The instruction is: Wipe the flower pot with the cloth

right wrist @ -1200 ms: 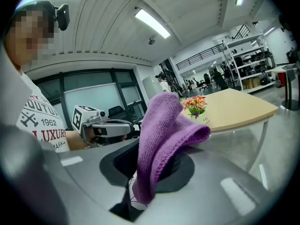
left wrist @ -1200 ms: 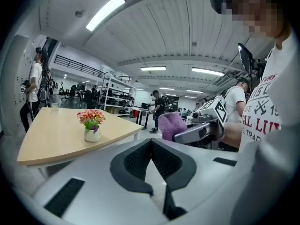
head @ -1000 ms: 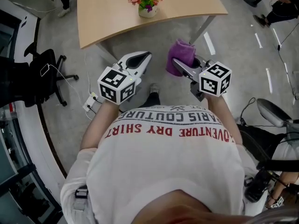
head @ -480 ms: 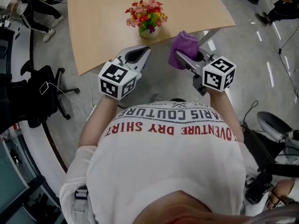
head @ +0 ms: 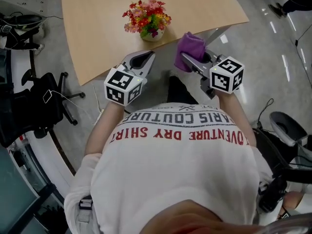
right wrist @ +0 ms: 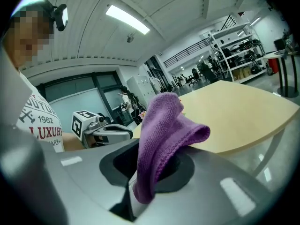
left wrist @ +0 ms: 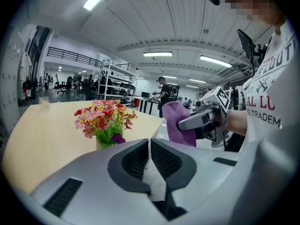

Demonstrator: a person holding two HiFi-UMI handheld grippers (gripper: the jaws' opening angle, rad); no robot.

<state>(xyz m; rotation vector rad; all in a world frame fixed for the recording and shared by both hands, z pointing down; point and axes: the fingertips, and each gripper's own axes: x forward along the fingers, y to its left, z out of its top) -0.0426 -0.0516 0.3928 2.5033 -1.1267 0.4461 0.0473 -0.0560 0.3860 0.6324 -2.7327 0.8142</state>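
Note:
A small pale flower pot (head: 153,34) with red, pink and yellow flowers (head: 146,17) stands near the front edge of a light wooden table (head: 97,23); the flowers (left wrist: 104,120) also show in the left gripper view. My right gripper (head: 187,61) is shut on a purple cloth (head: 189,48), just right of the pot at the table's edge. That cloth (right wrist: 161,139) bulges up from between the jaws in the right gripper view. My left gripper (head: 144,62) is shut and empty, just below and left of the pot.
A black office chair (head: 34,106) stands on the floor at the left, by a curved white desk edge (head: 44,150). A table leg (head: 214,35) slants down behind the right gripper. Shelving and a person (left wrist: 165,90) are far back in the room.
The table and flower pot have come nearer in the head view. Both grippers now reach the table's front edge, the cloth still held in the right one.

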